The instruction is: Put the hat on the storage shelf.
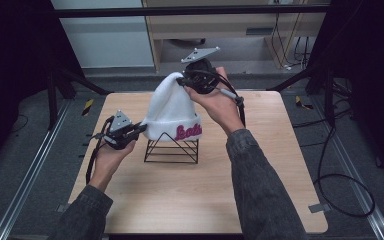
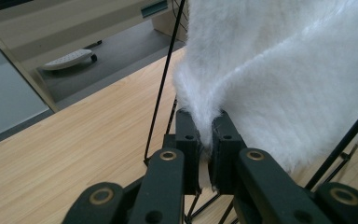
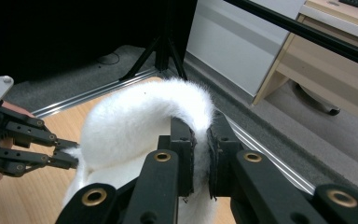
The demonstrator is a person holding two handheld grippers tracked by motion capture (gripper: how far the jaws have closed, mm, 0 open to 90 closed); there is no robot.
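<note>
A white fuzzy beanie (image 1: 171, 111) with pink lettering on its cuff hangs over a black wire pyramid stand (image 1: 172, 148) in the middle of the wooden table (image 1: 260, 170). My left gripper (image 1: 141, 128) is shut on the beanie's lower left edge; in the left gripper view the white fur (image 2: 279, 79) is pinched between its jaws (image 2: 206, 144). My right gripper (image 1: 181, 81) is shut on the beanie's tip and holds it up; in the right gripper view the fur (image 3: 140, 121) folds between its jaws (image 3: 200, 154). The left gripper (image 3: 67, 151) also shows there at the left.
Black wires of the stand (image 2: 161, 93) rise beside the beanie. Beyond the table's far edge stand a wooden cabinet (image 1: 230, 25) and a black tripod leg (image 1: 80, 82). Cables (image 1: 340, 185) lie on the floor at the right.
</note>
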